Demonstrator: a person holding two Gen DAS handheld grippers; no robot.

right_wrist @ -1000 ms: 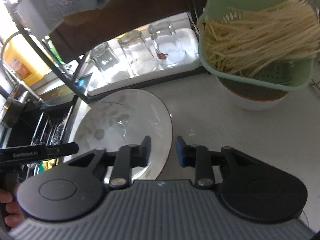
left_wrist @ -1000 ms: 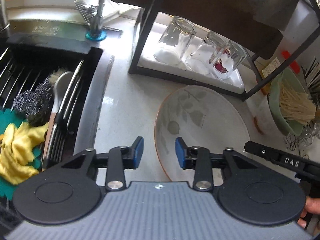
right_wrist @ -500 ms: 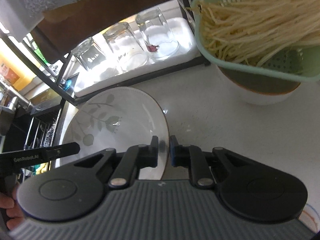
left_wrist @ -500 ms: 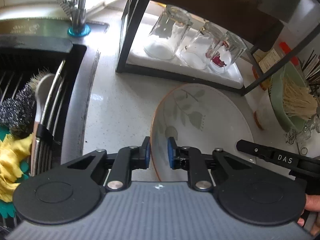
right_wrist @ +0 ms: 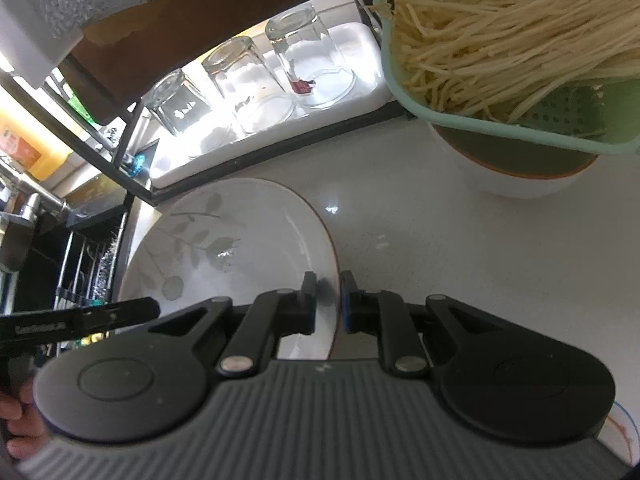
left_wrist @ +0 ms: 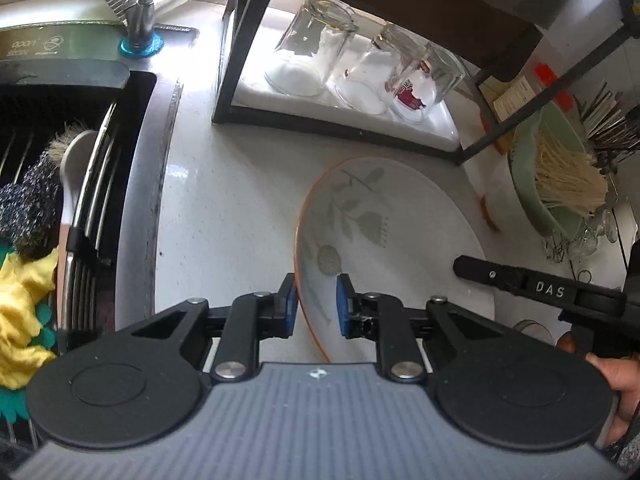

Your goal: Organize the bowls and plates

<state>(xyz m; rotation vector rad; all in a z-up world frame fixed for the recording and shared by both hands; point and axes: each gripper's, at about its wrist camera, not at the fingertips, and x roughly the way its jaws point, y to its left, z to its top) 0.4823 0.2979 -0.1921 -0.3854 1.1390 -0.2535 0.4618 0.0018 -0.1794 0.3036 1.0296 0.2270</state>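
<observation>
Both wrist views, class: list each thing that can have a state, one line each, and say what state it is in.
White leaf-patterned plate with an orange rim: on the counter, gripped at opposite edges.
Left gripper: shut on the plate's rim.
Right gripper: shut on the plate's rim.
Three clear drinking glasses: upside down on the white tray.
Green colander of pale noodles: full, seated in a white bowl.

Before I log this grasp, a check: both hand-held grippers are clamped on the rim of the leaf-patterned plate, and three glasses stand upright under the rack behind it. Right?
Not quite. The three glasses stand upside down, mouths on the white tray, as the right wrist view shows. The rest holds: the left hand-held gripper and the right hand-held gripper each clamp the rim of the leaf-patterned plate.
</observation>
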